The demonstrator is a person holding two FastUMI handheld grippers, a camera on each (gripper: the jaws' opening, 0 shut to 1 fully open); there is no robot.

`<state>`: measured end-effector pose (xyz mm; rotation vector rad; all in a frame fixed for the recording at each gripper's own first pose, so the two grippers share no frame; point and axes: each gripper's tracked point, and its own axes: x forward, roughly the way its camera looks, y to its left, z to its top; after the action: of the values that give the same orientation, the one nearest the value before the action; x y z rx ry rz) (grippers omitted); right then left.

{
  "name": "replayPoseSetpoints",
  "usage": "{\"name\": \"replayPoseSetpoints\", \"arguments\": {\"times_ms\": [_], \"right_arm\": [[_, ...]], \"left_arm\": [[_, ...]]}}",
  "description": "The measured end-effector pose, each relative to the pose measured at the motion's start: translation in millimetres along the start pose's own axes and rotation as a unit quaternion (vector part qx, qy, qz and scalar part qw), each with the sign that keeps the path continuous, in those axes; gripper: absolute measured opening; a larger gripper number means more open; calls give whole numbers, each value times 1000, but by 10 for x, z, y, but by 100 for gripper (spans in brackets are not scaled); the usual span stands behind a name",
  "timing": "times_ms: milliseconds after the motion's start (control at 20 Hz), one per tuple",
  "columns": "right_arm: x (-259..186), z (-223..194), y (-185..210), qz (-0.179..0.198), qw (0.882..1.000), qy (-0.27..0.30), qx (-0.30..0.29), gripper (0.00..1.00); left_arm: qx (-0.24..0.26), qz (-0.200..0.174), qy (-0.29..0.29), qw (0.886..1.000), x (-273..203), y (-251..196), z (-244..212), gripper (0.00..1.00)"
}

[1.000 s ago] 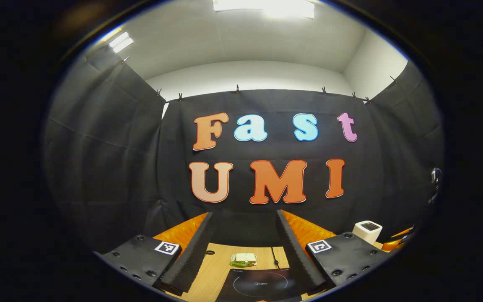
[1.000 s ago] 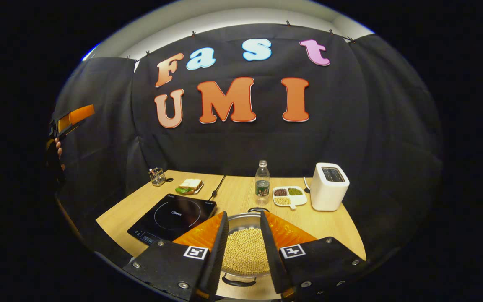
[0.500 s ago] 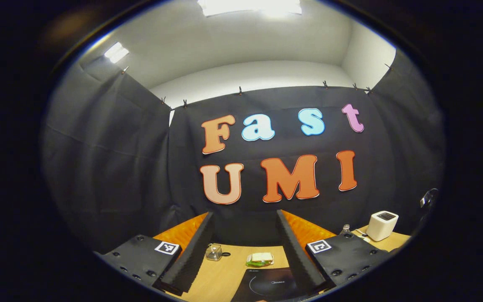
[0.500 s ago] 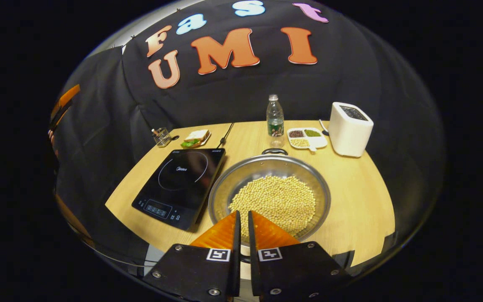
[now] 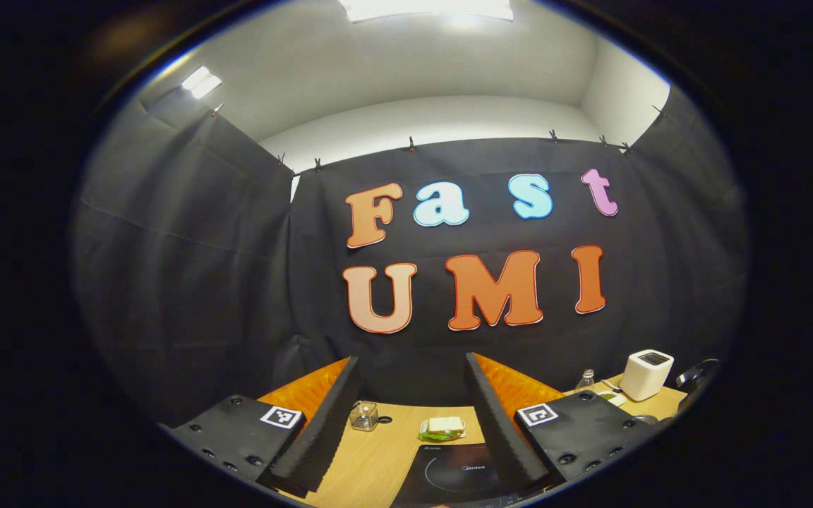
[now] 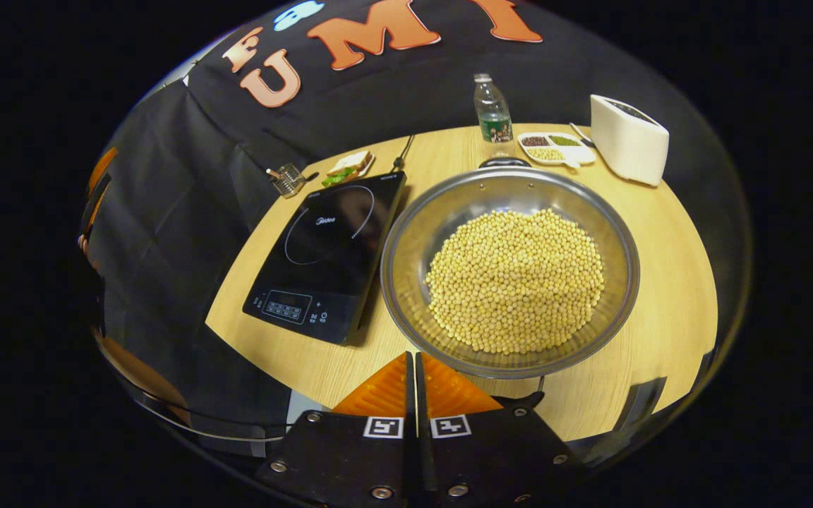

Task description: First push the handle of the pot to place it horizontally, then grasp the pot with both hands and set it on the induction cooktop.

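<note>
We are on the handle-push step, pot not yet gripped.
Right tool, pressed together, sits low centre by the soybean pot beside the induction cooktop; next, nudge its handle. Left tool hangs spread.

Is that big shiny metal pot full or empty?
Partly full: the wide steel pot holds a mound of pale yellow beans covering its bottom, with bare metal wall showing around them.

Wide round stainless-steel pot heaped with pale yellow beans, upright on the wooden table, touching the right edge of the flat black glass induction cooktop
</note>
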<state>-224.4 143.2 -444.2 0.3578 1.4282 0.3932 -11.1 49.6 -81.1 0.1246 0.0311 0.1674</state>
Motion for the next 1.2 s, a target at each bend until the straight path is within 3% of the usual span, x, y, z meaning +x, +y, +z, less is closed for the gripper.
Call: {"name": "replayPoseSetpoints", "arguments": {"times_ms": [250,550,1200], "right_arm": [[218,-113,26,-3,1000,30,4,0],[426,-172,-7,0,997,56,51,0],[504,-27,-585,-66,995,47,52,0]], "left_arm": [[5,2,22,1000,31,15,-216,98],[15,-2,25,1000,117,-80,-264,95],[22,-8,23,999,262,-318,-411,93]]}}
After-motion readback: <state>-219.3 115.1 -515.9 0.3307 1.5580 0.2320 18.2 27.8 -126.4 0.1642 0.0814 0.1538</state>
